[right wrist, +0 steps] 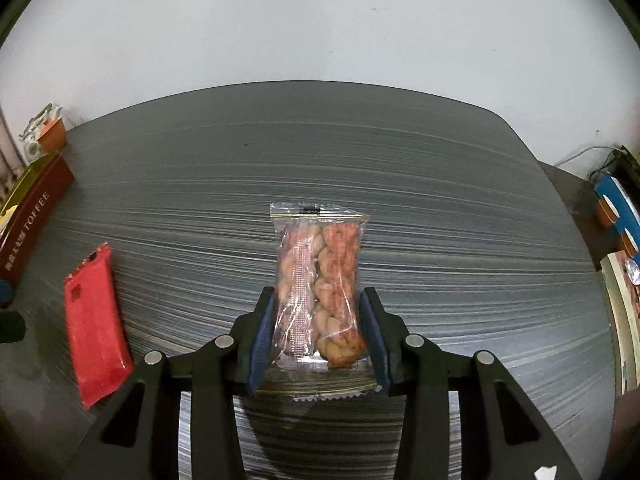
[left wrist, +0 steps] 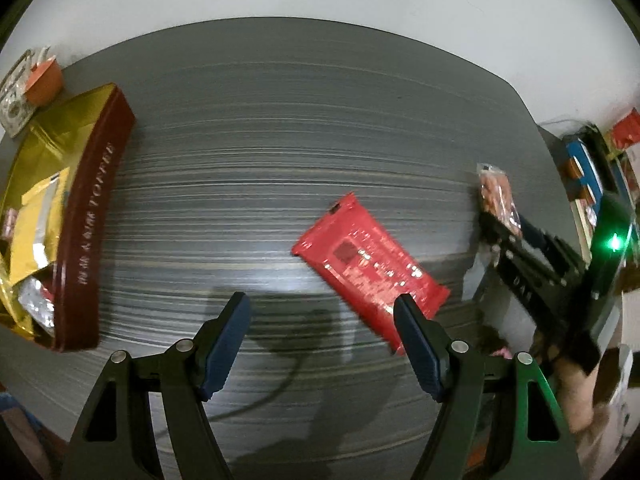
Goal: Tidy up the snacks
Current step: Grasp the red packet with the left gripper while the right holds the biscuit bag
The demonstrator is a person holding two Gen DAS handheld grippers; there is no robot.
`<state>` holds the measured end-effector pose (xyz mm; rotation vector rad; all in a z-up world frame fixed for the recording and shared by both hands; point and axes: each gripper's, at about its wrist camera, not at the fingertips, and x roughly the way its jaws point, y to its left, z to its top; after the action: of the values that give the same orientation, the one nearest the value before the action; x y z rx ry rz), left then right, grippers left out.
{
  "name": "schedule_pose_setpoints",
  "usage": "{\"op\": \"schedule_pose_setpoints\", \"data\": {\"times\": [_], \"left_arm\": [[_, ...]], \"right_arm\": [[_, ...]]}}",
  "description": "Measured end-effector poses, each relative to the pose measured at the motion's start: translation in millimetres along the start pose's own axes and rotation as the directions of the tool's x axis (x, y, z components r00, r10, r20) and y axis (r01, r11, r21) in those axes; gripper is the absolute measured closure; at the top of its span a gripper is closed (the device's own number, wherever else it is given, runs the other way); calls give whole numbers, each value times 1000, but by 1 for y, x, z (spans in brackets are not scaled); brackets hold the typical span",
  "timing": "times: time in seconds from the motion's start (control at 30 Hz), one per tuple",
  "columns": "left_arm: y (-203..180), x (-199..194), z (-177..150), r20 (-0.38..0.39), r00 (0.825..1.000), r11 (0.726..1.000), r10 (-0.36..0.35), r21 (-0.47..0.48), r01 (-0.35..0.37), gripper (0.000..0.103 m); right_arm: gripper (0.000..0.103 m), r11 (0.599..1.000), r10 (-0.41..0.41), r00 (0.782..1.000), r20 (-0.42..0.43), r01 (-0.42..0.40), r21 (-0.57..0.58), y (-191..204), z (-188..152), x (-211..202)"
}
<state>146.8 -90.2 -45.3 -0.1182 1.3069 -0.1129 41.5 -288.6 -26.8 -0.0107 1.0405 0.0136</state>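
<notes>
My right gripper (right wrist: 318, 304) is shut on a clear packet of peanuts (right wrist: 320, 280), held above the dark table; the packet also shows in the left wrist view (left wrist: 498, 196). A red snack packet (left wrist: 368, 268) lies flat on the table, also in the right wrist view (right wrist: 96, 324) at the left. My left gripper (left wrist: 322, 300) is open and empty, low over the table, its right finger just over the red packet's near edge. A dark red toffee box (left wrist: 92, 216) with gold lining holds several packets at the left; it also shows in the right wrist view (right wrist: 32, 216).
The grey streaked table (right wrist: 360, 160) stands against a white wall. An orange cup (left wrist: 44, 80) and a patterned box sit behind the toffee box. Books and boxes (right wrist: 616, 208) stand on a side surface at the right.
</notes>
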Motion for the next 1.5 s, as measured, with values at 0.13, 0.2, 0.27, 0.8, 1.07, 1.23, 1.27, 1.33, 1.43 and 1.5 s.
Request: {"op": "schedule_pose_setpoints", "data": {"times": [0.13,0.2,0.27,0.8,1.07,1.23,1.27,1.33,1.43,1.5], "left_arm": [[-7,6,7,-12,1000,999,5,-38,-5,29],[-9,9,9,-17,1000,998,5,-57,-6,29],[-11,13,10,-26,1000,997,5,-82,-7,29],[-56,52,19,-87,993,988,75,-126,-86,29],[-56,64,16,-107,990,992,86,-79,-95,28],[-51,62,6,-107,991,996,86,-7,-87,29],[-48,61,3,-106,991,997,83,5,-83,30],[-43,57,-3,-101,992,997,71,34,-67,36],[-39,53,-9,-84,995,996,52,81,-45,51],[-38,53,-12,-75,996,994,53,98,-45,52]], "right_arm": [[64,1000,-4,1000,14,4,9,-1,0,1],[64,1000,-4,1000,16,4,10,5,3,5],[64,1000,-4,1000,17,3,10,5,-2,3],[60,1000,7,1000,14,-8,12,-1,1,5],[60,1000,10,1000,12,-10,14,-1,2,5],[60,1000,9,1000,12,-9,14,0,2,5],[60,1000,9,1000,12,-10,14,0,2,5],[60,1000,9,1000,12,-9,14,0,2,5],[60,1000,9,1000,12,-9,14,1,2,5],[60,1000,9,1000,12,-9,14,1,2,5]]}}
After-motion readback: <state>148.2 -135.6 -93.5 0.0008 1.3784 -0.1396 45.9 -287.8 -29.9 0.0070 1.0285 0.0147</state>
